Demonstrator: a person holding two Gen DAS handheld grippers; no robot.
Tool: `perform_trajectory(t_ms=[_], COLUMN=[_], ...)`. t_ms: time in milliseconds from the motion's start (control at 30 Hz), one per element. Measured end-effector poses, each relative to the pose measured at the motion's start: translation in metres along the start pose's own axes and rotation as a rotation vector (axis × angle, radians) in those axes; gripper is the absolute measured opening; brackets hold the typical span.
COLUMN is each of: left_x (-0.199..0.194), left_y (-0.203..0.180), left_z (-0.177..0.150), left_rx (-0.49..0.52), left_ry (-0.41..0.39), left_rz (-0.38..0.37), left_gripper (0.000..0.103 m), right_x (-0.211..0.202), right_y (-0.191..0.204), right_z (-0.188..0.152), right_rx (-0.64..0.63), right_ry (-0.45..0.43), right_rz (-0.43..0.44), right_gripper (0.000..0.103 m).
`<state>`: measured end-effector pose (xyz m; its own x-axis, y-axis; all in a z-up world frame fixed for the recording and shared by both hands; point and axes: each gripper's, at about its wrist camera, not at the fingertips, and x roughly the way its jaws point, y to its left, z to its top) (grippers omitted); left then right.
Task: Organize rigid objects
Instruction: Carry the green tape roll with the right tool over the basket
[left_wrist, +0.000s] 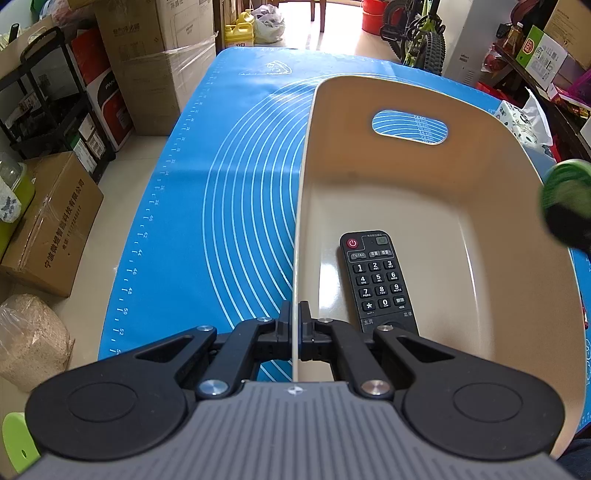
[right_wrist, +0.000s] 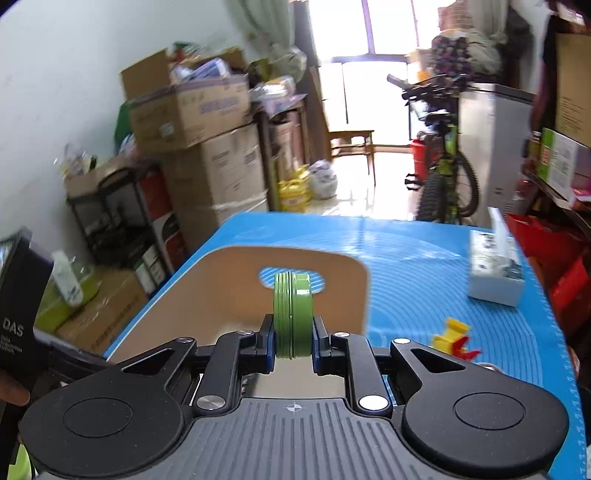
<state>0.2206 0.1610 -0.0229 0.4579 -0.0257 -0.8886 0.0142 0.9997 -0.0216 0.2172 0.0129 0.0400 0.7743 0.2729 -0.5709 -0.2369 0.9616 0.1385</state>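
Pinching the beige bin's (left_wrist: 480, 192) wall, left gripper (left_wrist: 294, 325) — right gripper (right_wrist: 293, 341) clamped on green disc (right_wrist: 293, 314), remote (left_wrist: 376, 280) inside.

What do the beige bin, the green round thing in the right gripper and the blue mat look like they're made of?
Bin: likely glossy hard plastic; thin wall, moulded handle slot, window glare on its floor.
Green round thing: plastic or painted metal, hard to say; smooth sheen, ridged edge, looks like a shallow lidded tin.
Mat: probably silicone or soft vinyl; it lies flat, matte, printed with rings and ruler marks.
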Motion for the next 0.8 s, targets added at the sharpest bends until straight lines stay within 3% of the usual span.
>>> perform_trajectory(t_ms=[400,800], left_x=[0.0,-0.001], left_y=[0.0,-0.001], left_z=[0.0,0.0], left_rx=[0.001,0.002], left_ry=[0.002,-0.001], left_rz=[0.0,0.0], left_gripper=[0.003,0.003], right_x=[0.058,0.088], right_y=[0.024,0.04], right_z=[-0.019,-0.028], right_rx=[-0.045,-0.127], right_ry=[0.197,0.392], right_rz=[-0.023,-0.043], right_gripper=[0.029,0.029])
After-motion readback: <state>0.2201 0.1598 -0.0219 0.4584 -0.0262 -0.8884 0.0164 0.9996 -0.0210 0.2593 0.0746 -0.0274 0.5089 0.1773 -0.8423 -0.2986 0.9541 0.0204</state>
